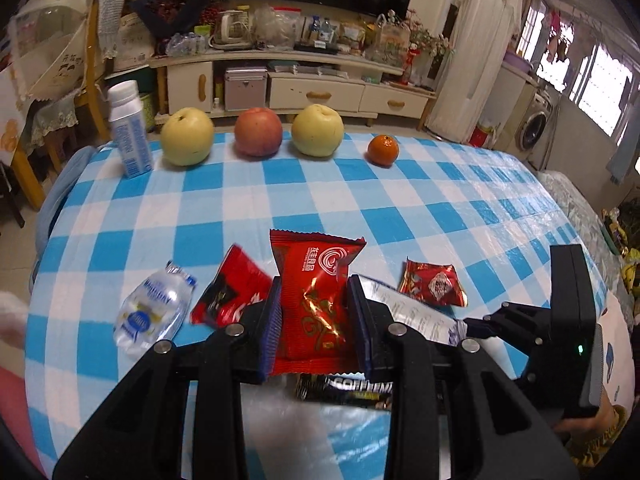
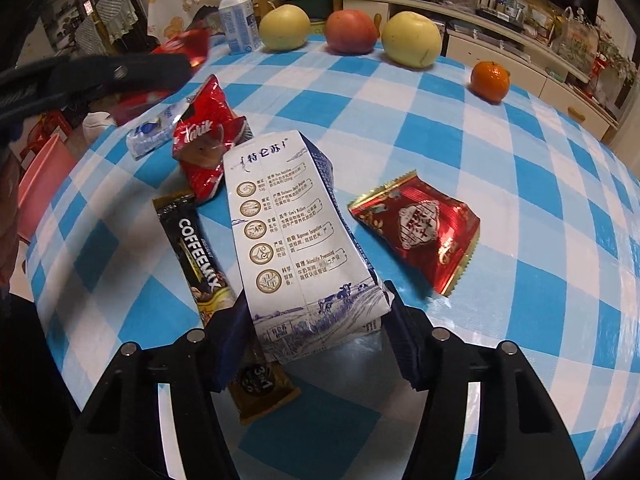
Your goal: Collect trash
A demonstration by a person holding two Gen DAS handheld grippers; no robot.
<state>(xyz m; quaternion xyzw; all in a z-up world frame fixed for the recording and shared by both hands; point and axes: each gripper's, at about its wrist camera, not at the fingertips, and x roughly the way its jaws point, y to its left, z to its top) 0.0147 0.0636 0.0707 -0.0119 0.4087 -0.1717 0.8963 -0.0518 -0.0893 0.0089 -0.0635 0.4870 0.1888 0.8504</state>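
My left gripper (image 1: 316, 320) is shut on a red snack packet (image 1: 316, 276), held upright above the blue-checked table (image 1: 440, 200). In the right wrist view, my right gripper (image 2: 318, 332) has its pads against both sides of a flattened white milk carton (image 2: 292, 232) lying on the cloth. Loose on the table lie a crushed clear bottle (image 1: 154, 312), a red Tarik wrapper (image 2: 206, 136), a black coffee-mix sachet (image 2: 198, 252) partly under the carton, and a small red wrapper (image 2: 420, 228). The left gripper's finger (image 2: 120, 72) shows blurred at the upper left there.
Along the far edge stand a white milk bottle (image 1: 128, 132), two yellow pears (image 1: 187, 136) (image 1: 318, 130), a red apple (image 1: 258, 132) and a tangerine (image 1: 383, 150). A pink object (image 2: 40, 184) sits beside the table's left edge. A cluttered TV cabinet (image 1: 320, 92) is behind.
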